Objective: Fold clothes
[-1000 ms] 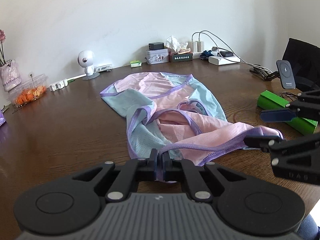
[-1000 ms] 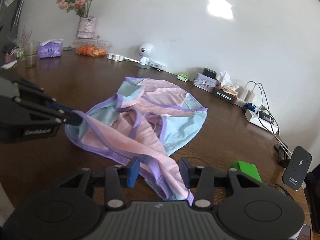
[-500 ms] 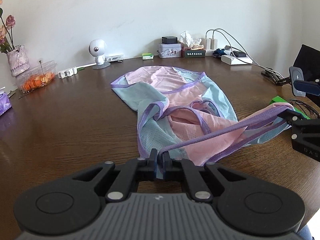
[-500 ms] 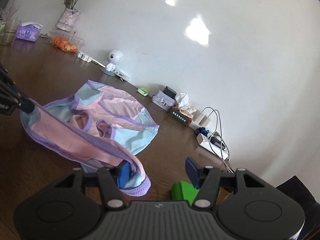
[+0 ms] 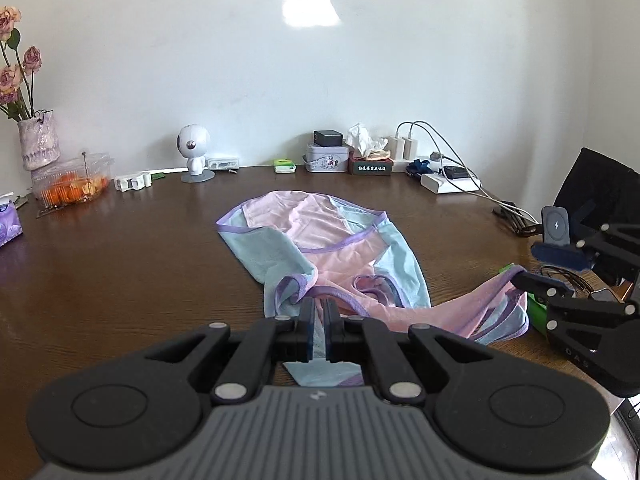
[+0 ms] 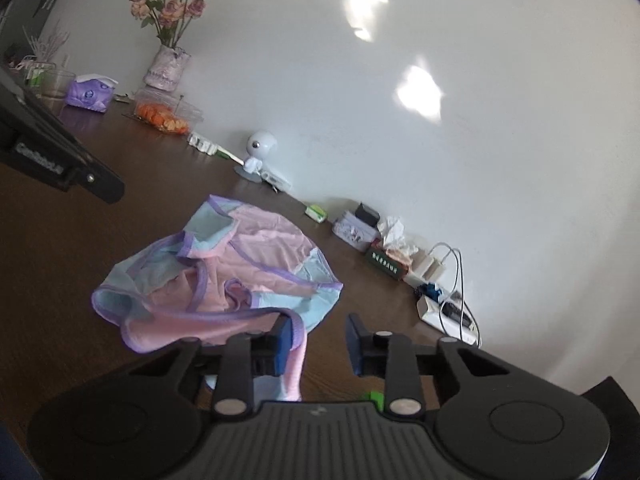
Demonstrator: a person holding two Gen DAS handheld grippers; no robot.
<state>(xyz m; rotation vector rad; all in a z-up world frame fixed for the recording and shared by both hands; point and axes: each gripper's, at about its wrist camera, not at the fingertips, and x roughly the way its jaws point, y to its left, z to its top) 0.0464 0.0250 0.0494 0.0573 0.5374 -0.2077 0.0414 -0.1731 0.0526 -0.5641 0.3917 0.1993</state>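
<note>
Left gripper (image 5: 318,330): your fingers are pinched tight on the near hem of the garment, a flap of blue cloth hanging below them.
Right gripper (image 6: 318,344): your fingers stand apart with a clear gap and are closing; the purple-trimmed pink edge drapes over the left finger (image 6: 282,346) only, and the right finger is not touching cloth.
Right gripper seen from the left camera (image 5: 560,270): at the right edge of that view, with pink fabric draped at its lower finger.
Garment: the pink, light-blue and purple-trimmed mesh garment (image 5: 320,248) lies mostly on the dark brown wooden bench (image 5: 120,280), its near edge lifted between your two grippers, the far part spread flat toward the wall.
Right side of the bench: a green box (image 5: 536,312) partly hidden behind the right gripper, and a dark phone stand (image 5: 556,226) beyond it.
Far edge, along the white wall: a small white round-headed robot figure (image 5: 194,152), a tin box (image 5: 326,162), a tissue box (image 5: 370,162), white chargers with cables (image 5: 404,146).
Far left: a clear container of orange fruit (image 5: 70,188) and a pale vase of dried pink roses (image 5: 38,144).
</note>
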